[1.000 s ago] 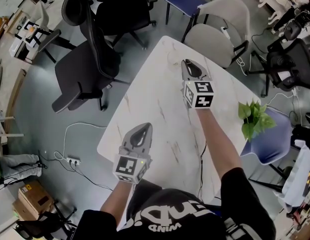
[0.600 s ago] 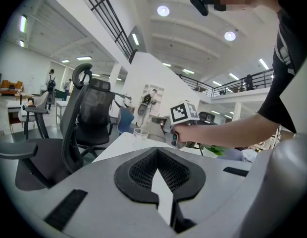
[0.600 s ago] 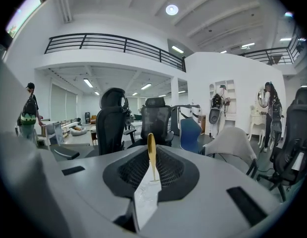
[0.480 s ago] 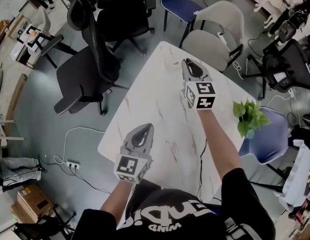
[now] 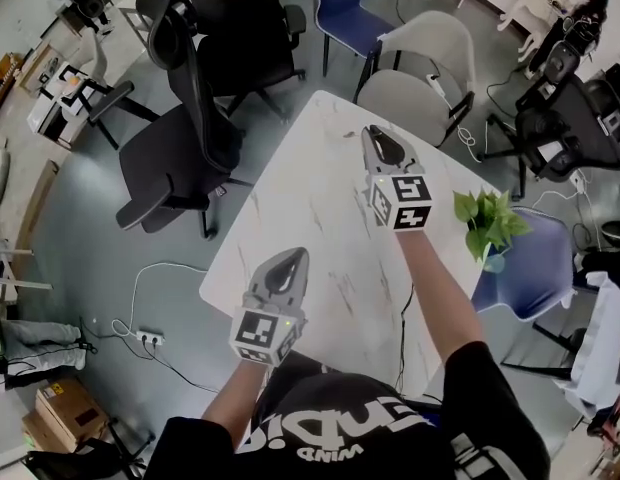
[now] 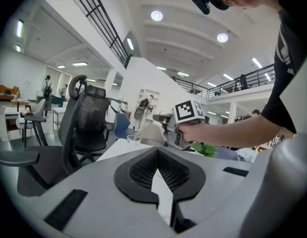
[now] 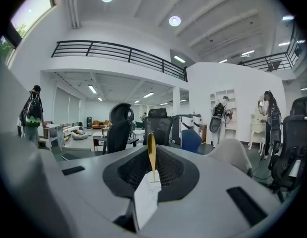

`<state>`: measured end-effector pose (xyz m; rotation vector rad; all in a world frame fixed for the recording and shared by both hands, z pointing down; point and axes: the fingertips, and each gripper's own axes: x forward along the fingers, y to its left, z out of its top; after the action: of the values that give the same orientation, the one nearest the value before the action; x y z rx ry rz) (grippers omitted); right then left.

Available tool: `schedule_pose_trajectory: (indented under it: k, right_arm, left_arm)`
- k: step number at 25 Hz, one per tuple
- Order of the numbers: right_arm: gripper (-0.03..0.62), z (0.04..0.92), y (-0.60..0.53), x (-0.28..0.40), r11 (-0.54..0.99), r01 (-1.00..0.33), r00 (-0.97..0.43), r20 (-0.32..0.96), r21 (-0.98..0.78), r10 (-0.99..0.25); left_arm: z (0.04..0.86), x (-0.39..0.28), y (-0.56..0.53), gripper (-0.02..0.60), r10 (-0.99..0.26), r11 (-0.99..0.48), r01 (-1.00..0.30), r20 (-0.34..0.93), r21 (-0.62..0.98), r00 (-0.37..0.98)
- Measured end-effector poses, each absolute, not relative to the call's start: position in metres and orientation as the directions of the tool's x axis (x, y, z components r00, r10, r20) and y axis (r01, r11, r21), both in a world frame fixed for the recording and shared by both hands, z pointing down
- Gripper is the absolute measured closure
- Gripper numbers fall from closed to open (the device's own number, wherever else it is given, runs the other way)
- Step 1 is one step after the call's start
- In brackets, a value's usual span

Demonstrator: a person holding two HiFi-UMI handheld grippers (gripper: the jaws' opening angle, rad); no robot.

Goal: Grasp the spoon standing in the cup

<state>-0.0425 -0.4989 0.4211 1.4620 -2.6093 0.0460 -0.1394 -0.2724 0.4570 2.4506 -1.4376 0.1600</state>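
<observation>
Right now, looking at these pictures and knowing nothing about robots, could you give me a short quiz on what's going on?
1. True or false: the right gripper is shut on a golden spoon.
2. Where is the clear cup? A on a shelf; B on the white veined table; C in a sink.
3. Fill in: a leafy green ___ shows by the table's right edge.
Key: 1 true; 2 B; 3 plant.

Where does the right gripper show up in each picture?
Head view: right gripper, upper middle, over the table.
Left gripper view: right gripper, right of centre, under its marker cube.
Right gripper view: right gripper, bottom centre, shut on the spoon.
Shared landmark: the black office chairs.
</observation>
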Motion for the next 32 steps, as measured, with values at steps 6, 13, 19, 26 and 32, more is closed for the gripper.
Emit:
schedule_pose_trajectory:
  k: [6,13,19,26,32]
  right_arm:
    - [0.559,0.4,-0.451,-0.033,0.534,-0.844,-0.526,0.115,0.045,-0.843]
    - [0.559,0.371,-0.394,-0.011,0.536,-0.843,-0.532,0.064,0.056,-0.844]
    - [0.559,0.356,-0.338,0.009,0.534,-0.844,-0.533,0.033,0.039,-0.845]
    - [0.559,0.351,-0.276,0.032,0.528,-0.849,-0.529,0.015,-0.026,-0.849]
    - [0.559,0.361,-0.227,0.053,0.506,-0.861,-0.508,0.033,-0.05,-0.861]
  left_arm:
    - [0.443,-0.132,-0.242,0.568,-0.834,-0.472,-0.863,0.229,0.178,0.503]
    - [0.429,-0.121,-0.211,0.568,-0.831,-0.485,-0.86,0.221,0.16,0.51]
    - [0.415,-0.116,-0.186,0.568,-0.833,-0.496,-0.858,0.205,0.133,0.514]
    - [0.409,-0.104,-0.165,0.568,-0.825,-0.514,-0.849,0.198,0.127,0.529]
    - [0.407,-0.095,-0.154,0.568,-0.818,-0.528,-0.841,0.194,0.122,0.542]
